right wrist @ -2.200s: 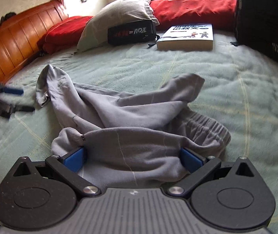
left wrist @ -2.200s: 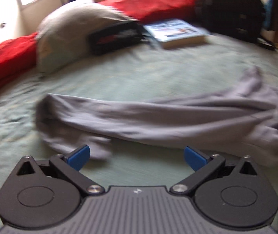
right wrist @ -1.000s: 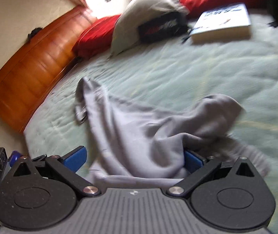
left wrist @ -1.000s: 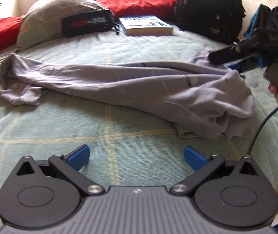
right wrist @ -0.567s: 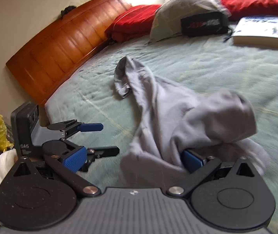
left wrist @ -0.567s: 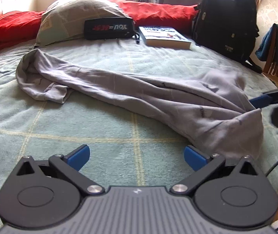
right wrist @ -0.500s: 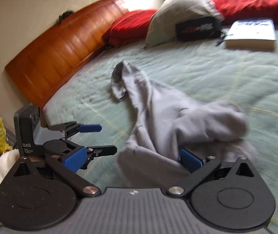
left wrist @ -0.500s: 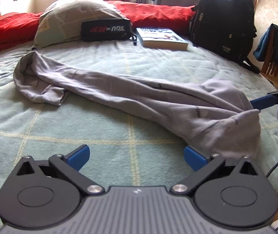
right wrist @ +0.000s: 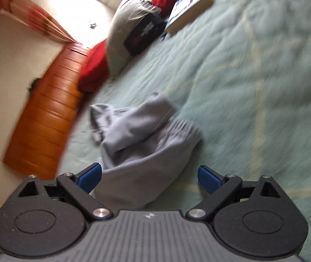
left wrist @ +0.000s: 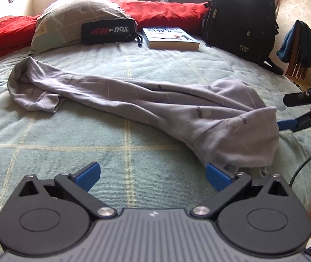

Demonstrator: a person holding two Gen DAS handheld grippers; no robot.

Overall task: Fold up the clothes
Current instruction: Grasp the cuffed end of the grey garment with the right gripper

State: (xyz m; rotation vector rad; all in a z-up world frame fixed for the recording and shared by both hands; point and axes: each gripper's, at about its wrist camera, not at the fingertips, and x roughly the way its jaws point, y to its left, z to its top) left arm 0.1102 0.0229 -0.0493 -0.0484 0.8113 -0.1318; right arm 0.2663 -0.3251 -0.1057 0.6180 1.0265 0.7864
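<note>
Grey sweatpants (left wrist: 146,102) lie crumpled in a long diagonal band across the green bedspread (left wrist: 68,144). In the left wrist view my left gripper (left wrist: 153,175) is open and empty, low over the bed, its right fingertip (left wrist: 215,175) just at the bunched near end of the cloth. My right gripper (left wrist: 295,112) shows at the right edge, open, beside that bunched end. In the tilted, blurred right wrist view the right gripper (right wrist: 148,175) is open over the sweatpants (right wrist: 142,150), holding nothing.
At the head of the bed are a grey pillow (left wrist: 76,19), a black pouch (left wrist: 109,31), a book (left wrist: 172,39), red cushions (left wrist: 166,11) and a black backpack (left wrist: 240,15). A chair with clothes (left wrist: 299,45) stands right. The wooden headboard (right wrist: 46,113) is left.
The right gripper has let go of the bunched end of the sweatpants, pulled back and rolled. The cloth now lies slack on the bed. The left gripper edged closer to it.
</note>
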